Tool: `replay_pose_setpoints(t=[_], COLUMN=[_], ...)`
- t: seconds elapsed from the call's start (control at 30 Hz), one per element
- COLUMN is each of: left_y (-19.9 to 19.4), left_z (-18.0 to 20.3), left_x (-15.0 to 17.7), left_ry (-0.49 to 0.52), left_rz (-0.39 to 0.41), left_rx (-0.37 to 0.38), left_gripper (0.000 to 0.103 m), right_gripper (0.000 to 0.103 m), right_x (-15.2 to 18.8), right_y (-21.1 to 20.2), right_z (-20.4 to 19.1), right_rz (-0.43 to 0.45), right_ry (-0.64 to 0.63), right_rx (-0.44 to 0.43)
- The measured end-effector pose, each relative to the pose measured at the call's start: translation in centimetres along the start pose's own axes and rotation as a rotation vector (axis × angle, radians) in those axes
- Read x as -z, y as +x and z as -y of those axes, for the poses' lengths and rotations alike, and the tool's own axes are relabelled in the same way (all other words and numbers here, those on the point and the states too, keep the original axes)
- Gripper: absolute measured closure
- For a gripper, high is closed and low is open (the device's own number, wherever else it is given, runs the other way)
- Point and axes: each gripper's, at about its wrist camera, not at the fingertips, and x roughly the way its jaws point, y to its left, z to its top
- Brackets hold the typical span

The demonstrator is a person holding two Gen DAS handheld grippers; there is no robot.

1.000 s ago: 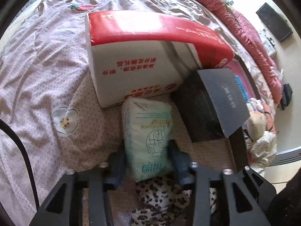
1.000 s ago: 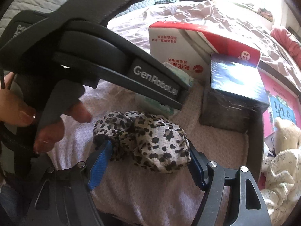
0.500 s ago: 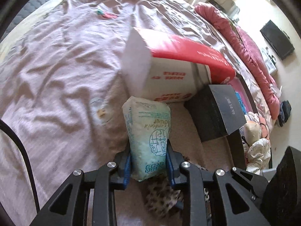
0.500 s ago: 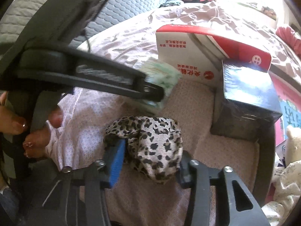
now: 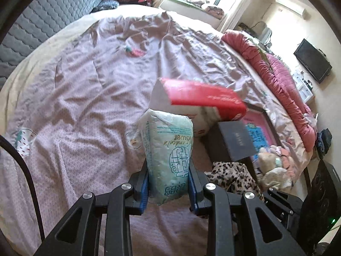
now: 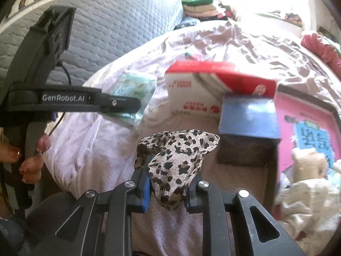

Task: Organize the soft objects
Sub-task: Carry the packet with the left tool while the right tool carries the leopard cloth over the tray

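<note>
Tissue pack [image 5: 169, 160] clenched in left gripper [image 5: 168, 186], raised above bed [image 5: 85, 106]. Leopard-print cloth [image 6: 177, 162] clenched in right gripper [image 6: 167, 192], near dark box [image 6: 248, 128].

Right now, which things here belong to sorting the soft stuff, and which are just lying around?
Part of the job:
tissue pack, held by the left gripper
leopard-print cloth, held by the right gripper

Lying about:
red-and-white box
dark box
pink book
</note>
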Motion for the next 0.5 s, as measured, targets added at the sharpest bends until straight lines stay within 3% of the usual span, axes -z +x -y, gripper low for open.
replay_pose_setpoints(t=[0.5], left_y=[-4.9], left_z=[6.0], left_x=[1.5], left_ry=[0.076], left_rz=[0.08], left_rx=[0.018], left_gripper=[0.072], right_gripper=[0.079], right_x=[-0.7], right_y=[-7.8], right_z=[1.0], right_rz=[0.143], right_ry=[0.011], right_rx=[0.043])
